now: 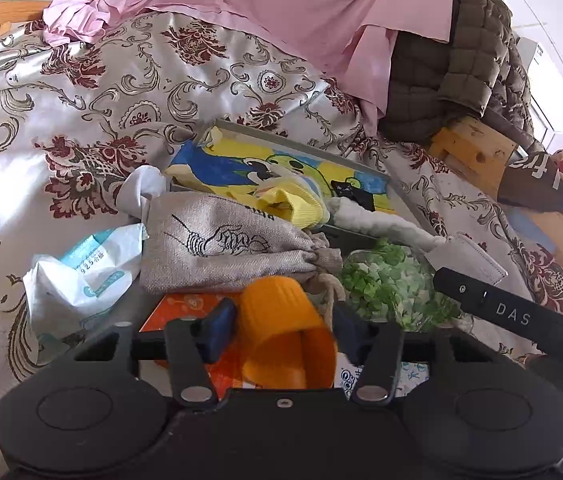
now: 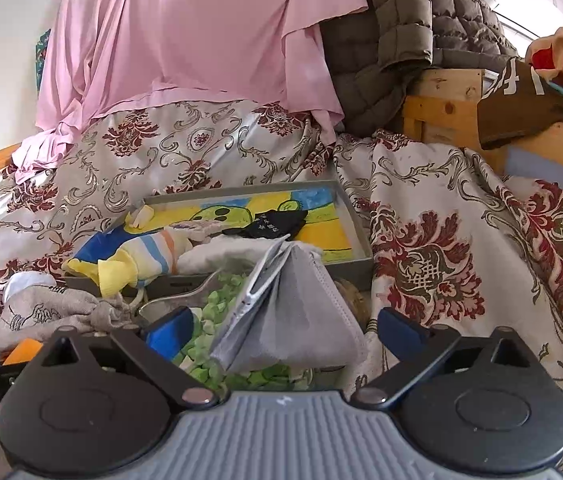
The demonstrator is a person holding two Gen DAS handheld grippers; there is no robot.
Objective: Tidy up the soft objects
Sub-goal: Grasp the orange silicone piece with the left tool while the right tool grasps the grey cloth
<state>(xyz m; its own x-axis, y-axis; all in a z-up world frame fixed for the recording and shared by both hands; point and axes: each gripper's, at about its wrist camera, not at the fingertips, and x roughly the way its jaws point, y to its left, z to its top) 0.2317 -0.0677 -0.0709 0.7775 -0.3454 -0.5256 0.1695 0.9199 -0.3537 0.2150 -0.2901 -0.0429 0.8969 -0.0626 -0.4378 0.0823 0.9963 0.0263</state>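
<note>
Here our left gripper (image 1: 277, 336) has its blue fingers (image 1: 219, 328) closed around an orange ribbed cup-like piece (image 1: 285, 336), held just above the clutter. Our right gripper (image 2: 281, 334) stands with its fingers (image 2: 173, 330) spread wide apart, gripping nothing; a grey folded mask (image 2: 293, 312) rises between them, and we cannot tell whether either finger touches it. Under the mask lies a clear bag of green bits (image 2: 209, 356), and to the left a linen drawstring pouch (image 1: 225, 244) with a line drawing, a white wipes packet (image 1: 81, 276) and a yellow striped sock (image 2: 137, 260). Just beyond sits the grey tray (image 2: 355, 216) with a bright cartoon lining, already holding a small black cloth (image 2: 269, 224). We judge the step in hand to be gathering the soft things into that tray: next we would need to close on the mask near its fold and lift it clear of the bag. Everything rests on a bed under a floral satin cover (image 2: 441, 240), with a pink sheet (image 2: 185, 40), a quilted olive jacket (image 2: 393, 32) and a wooden frame (image 2: 445, 104) behind.
</note>
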